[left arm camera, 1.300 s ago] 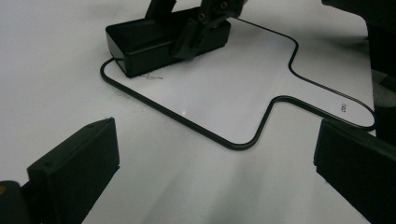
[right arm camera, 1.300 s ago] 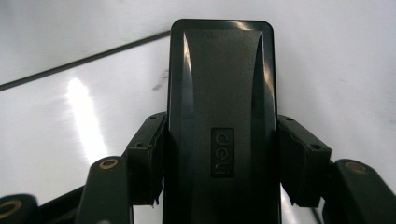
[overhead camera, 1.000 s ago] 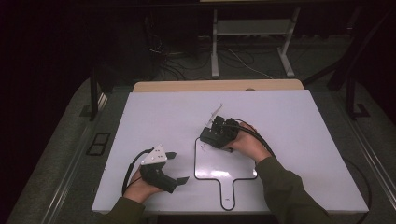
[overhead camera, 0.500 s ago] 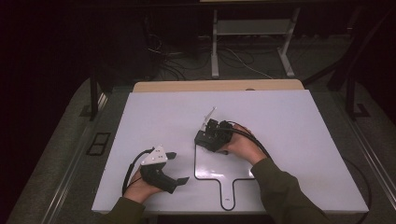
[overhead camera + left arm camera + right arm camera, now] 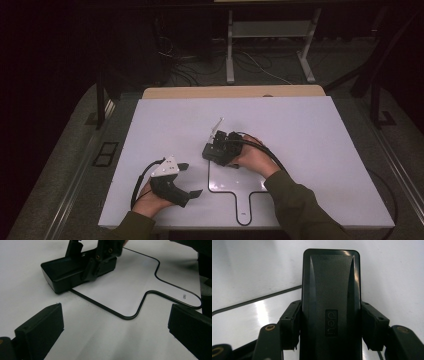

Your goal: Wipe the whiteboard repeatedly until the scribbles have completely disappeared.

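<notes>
Black case (image 5: 330, 305) embossed "deli" is sitting on the white desk (image 5: 310, 130), at the upper left corner of a black paddle-shaped outline (image 5: 240, 192). Right gripper (image 5: 330, 325) is clamping the case's long sides between its two jaws. Left gripper (image 5: 115, 330) is resting near the desk's front left with jaws spread apart, gripping nothing. Small print inside the outline's handle is too tiny to read.

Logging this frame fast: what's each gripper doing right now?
Left gripper: open, holding nothing.
Right gripper: closed on the black box, jaws pressing both its long sides.
</notes>
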`<state>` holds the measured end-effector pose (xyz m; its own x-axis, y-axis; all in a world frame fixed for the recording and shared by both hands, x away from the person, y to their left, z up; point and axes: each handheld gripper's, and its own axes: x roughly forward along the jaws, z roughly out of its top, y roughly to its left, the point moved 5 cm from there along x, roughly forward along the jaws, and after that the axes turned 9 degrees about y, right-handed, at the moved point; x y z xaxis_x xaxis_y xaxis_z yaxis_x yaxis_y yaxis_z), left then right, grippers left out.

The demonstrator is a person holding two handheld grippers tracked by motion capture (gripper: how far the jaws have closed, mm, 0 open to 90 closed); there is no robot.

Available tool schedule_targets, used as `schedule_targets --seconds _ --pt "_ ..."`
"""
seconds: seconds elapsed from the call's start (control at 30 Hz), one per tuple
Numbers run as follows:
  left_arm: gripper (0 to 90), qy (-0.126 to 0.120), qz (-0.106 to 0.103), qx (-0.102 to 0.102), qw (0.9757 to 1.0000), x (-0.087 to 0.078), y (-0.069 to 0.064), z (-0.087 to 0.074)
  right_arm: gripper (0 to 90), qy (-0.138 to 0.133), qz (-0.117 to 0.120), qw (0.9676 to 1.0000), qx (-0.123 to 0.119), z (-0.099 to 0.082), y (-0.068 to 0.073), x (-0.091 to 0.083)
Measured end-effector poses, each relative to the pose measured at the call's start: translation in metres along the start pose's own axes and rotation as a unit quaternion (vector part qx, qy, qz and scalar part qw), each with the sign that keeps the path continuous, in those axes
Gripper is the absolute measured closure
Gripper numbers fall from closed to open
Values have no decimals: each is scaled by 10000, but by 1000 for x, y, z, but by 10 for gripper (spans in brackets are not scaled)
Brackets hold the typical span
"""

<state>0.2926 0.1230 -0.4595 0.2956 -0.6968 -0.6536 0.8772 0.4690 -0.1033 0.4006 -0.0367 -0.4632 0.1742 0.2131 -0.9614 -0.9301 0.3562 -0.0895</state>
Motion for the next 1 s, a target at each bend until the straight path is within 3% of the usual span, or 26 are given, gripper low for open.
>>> schedule_targets --seconds 0.3,0.4,0.53,0.63,1.0 --pt "0 -16 4 -2 10000 0 0 0 386 29 -66 9997 217 2 -19 3" --pt "0 -18 1 -1 10000 0 0 0 386 43 -44 9997 244 3 -17 2" --pt "0 -3 11 34 10000 0 0 0 386 23 47 10000 59 4 -5 2" --pt "0 -4 17 55 10000 -1 0 1 386 24 79 10000 54 4 -3 1" --pt "0 -49 18 19 10000 -1 0 1 386 57 -74 9990 441 -5 -31 2"
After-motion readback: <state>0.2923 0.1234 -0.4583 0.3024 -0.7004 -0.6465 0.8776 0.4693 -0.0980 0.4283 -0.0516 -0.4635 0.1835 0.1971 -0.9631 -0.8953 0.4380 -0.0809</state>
